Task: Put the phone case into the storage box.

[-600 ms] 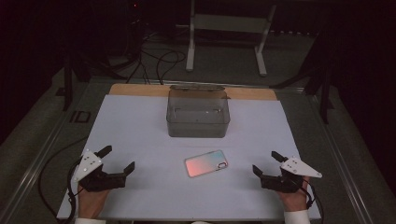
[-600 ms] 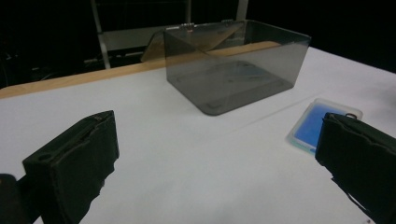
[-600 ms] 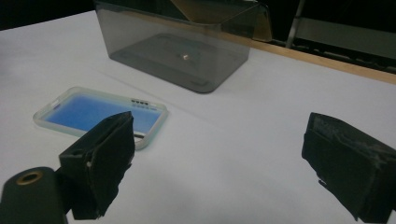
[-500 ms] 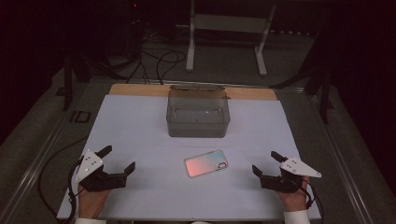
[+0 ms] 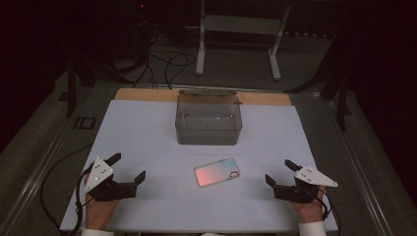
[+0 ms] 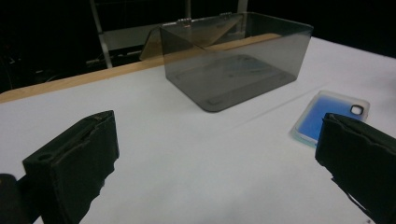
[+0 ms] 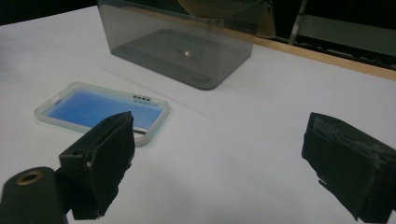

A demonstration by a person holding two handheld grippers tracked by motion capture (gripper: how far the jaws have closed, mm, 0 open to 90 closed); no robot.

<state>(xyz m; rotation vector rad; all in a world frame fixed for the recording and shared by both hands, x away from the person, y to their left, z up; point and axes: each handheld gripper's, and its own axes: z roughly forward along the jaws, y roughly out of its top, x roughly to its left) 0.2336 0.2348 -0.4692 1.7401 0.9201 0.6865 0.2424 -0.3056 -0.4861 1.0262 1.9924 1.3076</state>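
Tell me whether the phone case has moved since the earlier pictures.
No. The phone case lies at the same spot in front of the grey box as before.

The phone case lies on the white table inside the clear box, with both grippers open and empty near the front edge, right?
Not quite. The phone case lies outside the clear box, on the white table in front of it, as the high view shows. Both the left gripper and the right gripper are open and empty.
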